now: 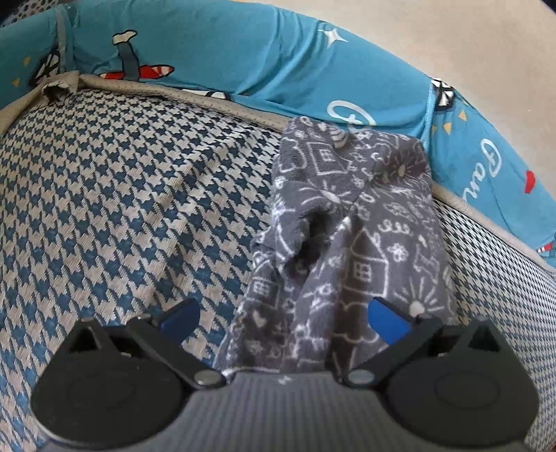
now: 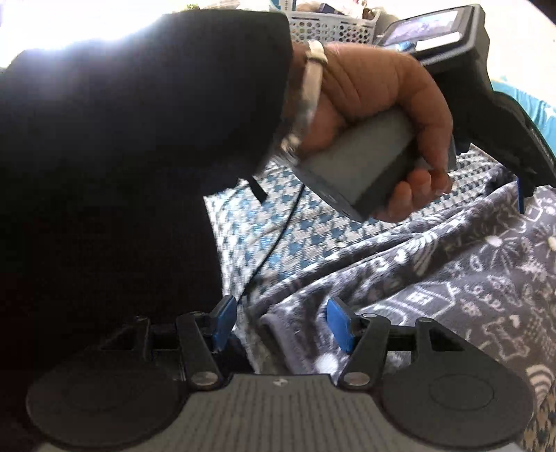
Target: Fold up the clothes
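A grey fleece garment (image 1: 351, 222) with white doodle houses lies crumpled on a blue and beige houndstooth cover (image 1: 121, 194). My left gripper (image 1: 285, 320) hovers open over its near end, and the cloth runs between the two blue pads without being pinched. In the right wrist view the same garment (image 2: 451, 278) spreads to the right. Its hemmed edge sits between the pads of my open right gripper (image 2: 282, 323). A hand (image 2: 382, 97) grips the left gripper's grey handle (image 2: 358, 163) above the cloth.
A teal sheet (image 1: 243, 59) with cartoon prints is bunched along the far edge of the cover, with a beige border strip (image 1: 222, 104) in front. A black sleeve (image 2: 121, 156) fills the left of the right wrist view. A white perforated basket (image 2: 330, 29) stands behind, and a thin black cable (image 2: 278, 236) hangs down.
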{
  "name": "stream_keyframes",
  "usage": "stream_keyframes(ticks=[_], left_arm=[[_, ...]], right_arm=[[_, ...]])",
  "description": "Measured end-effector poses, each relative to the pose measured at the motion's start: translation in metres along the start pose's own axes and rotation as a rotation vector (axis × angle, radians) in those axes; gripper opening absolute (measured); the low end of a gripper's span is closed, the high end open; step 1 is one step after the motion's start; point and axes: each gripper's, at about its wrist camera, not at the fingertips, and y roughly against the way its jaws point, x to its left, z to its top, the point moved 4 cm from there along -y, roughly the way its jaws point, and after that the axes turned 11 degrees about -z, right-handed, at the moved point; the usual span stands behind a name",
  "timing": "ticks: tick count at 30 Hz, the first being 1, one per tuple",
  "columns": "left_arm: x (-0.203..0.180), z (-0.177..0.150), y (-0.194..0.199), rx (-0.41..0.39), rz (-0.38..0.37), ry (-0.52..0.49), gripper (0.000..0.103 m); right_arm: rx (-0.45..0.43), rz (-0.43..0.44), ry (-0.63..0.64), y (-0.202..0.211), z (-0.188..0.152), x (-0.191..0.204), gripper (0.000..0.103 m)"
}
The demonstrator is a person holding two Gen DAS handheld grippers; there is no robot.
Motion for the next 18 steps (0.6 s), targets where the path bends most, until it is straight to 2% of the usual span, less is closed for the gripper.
stream_keyframes(ticks=[11,15,18], left_arm=[[0.011,-0.007,-0.016,0.028,0.097,0.015,0.103],[0.011,-0.010,-0.022,0.026,0.133,-0.030,0.103],[0.010,-0.011,-0.026,0.021,0.153,-0.058,0.103]], right_arm=[[0.022,-0.164,0.009,0.043,0.004,-0.069,0.057],[0.069,-0.201,-0.088,0.054,-0.006,-0.103,0.057],[0.119,-0.221,-0.252,0.051,-0.019,-0.125,0.057]])
